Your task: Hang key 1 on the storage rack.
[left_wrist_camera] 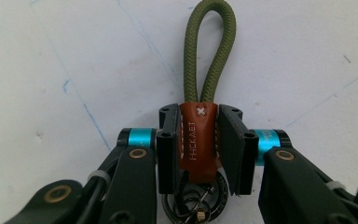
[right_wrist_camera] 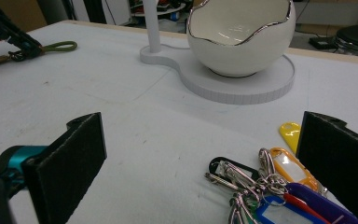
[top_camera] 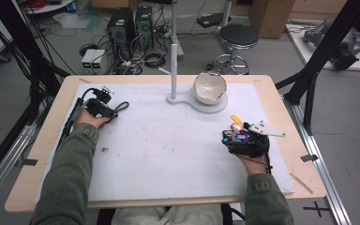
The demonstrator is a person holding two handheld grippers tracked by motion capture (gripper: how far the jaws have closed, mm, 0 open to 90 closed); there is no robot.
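The table carried a white mat over most of its top. Toward the far edge of the mat stood a white stand with an upright post on a flat base, and a white egg-shell bowl with a jagged silver rim sat on that base just right of the post. Measured from the bowl, the left gripper lay well to the left near the mat's left edge, held in the person's left hand. In the left gripper view its jaws were clenched on the brown leather tab of an olive cord keychain; the cord loop extended beyond the jaw tips over the mat, and a metal ring hung at the tab's near end. The right gripper sat nearer the person than the bowl and slightly right of it. In the right gripper view its jaws stood wide apart, released, with nothing between the pads. A bunch of key tags lay on the mat beside its right jaw: orange, yellow, purple and blue tags on linked metal rings.
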